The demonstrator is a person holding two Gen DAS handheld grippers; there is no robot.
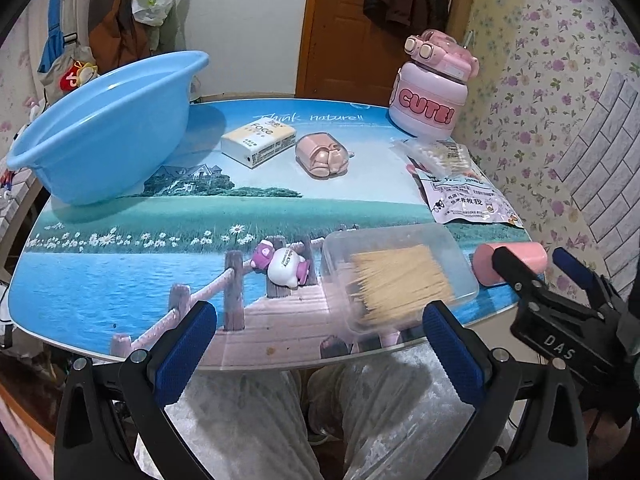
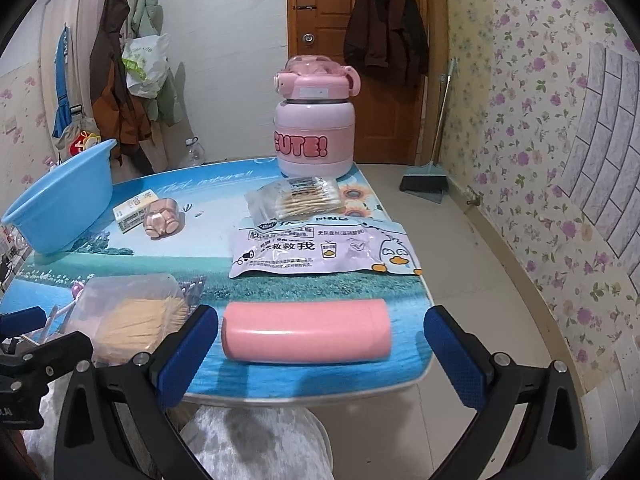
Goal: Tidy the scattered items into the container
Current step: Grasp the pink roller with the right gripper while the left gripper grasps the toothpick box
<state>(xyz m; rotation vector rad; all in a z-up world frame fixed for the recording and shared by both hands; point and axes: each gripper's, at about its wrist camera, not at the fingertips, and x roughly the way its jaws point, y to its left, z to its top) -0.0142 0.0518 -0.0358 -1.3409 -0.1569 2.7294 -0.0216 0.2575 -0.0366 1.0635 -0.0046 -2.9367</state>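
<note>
Scenic-print counter (image 2: 320, 280), nothing in the blue plastic basin (image 1: 100, 128) yet; both tools, left (image 1: 320, 344) and right (image 2: 320, 352), gape wide, empty. Smooth pink plastic cylinder (image 2: 306, 330) lying between right's fingers looks light, stiff, roll-prone, so I'd pinch mid-body.

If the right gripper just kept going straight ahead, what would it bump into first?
Most likely the pink tube, lying crosswise on the table between the open fingers of the right gripper. The white pouch lies beyond it. Depth is hard to judge through the fisheye.

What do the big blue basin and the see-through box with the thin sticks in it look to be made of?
Big blue basin: likely moulded plastic, smooth with a soft sheen. See-through box: thin clear plastic, slightly cloudy; the thin sticks inside look like pale wood, perhaps toothpicks.
</note>
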